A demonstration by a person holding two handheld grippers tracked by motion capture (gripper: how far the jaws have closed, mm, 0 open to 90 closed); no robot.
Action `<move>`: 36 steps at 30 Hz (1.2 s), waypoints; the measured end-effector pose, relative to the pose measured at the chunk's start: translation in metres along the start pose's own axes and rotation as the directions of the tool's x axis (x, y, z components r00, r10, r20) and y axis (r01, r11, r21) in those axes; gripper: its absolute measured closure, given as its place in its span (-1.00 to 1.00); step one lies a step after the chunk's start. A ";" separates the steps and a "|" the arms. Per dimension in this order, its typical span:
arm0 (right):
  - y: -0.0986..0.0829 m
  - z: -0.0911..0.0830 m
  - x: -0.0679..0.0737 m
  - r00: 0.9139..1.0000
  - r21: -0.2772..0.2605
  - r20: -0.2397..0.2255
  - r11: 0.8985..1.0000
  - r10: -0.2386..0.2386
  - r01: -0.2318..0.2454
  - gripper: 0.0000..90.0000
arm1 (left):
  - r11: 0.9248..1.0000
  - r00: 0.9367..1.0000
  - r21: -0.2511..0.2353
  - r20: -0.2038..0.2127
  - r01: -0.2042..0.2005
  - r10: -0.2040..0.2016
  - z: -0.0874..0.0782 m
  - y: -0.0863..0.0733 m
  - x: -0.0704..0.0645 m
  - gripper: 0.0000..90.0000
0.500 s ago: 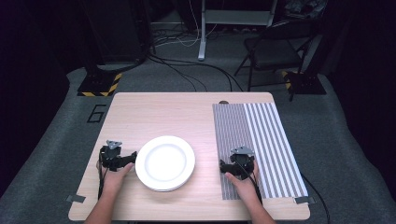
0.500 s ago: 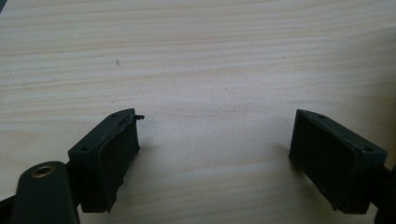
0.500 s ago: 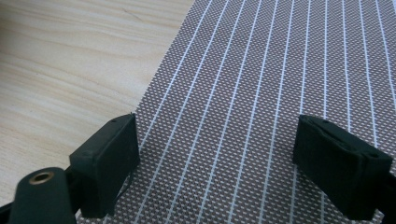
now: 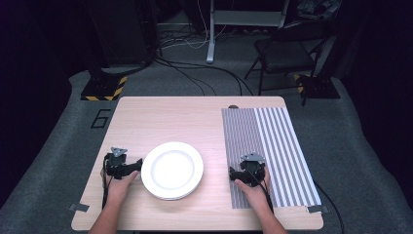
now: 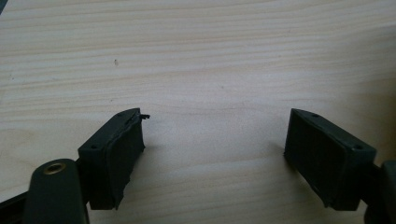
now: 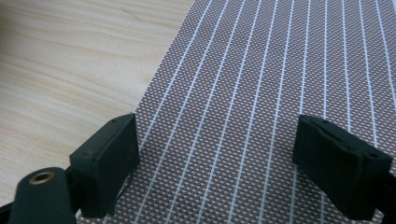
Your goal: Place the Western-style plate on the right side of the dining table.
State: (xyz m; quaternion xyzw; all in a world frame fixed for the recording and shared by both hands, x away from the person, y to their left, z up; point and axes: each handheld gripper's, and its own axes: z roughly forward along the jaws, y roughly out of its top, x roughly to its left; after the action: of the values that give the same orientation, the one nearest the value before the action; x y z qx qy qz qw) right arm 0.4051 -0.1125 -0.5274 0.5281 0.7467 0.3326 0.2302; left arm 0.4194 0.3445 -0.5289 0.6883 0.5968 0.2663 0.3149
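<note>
White plate (image 4: 172, 169) bare; left gripper (image 5: 215, 154), right gripper (image 6: 217, 161) fingers spread, released.

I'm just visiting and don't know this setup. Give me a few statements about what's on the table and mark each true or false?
1. A white plate lies on the wooden table. True.
2. The left gripper is shut on the plate. False: its jaws stand open over bare wood, beside the plate.
3. The right gripper is over the striped placemat. True.
4. The placemat lies under the plate. False: it covers the table's right part, apart from the plate.
5. The right gripper is open. True.
</note>
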 end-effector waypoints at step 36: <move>0.011 -0.015 -0.004 0.999 -0.035 -0.029 0.999 0.025 -0.026 -0.26 | 0.989 0.975 -0.008 0.167 0.149 -0.146 -0.046 0.010 0.005 0.19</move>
State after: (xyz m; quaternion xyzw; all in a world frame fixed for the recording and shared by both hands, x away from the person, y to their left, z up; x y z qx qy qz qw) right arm 0.4033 -0.1181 -0.5089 0.5285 0.7372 0.3561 0.2246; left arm 0.3925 0.3543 -0.4916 0.6585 0.6152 0.1902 0.3895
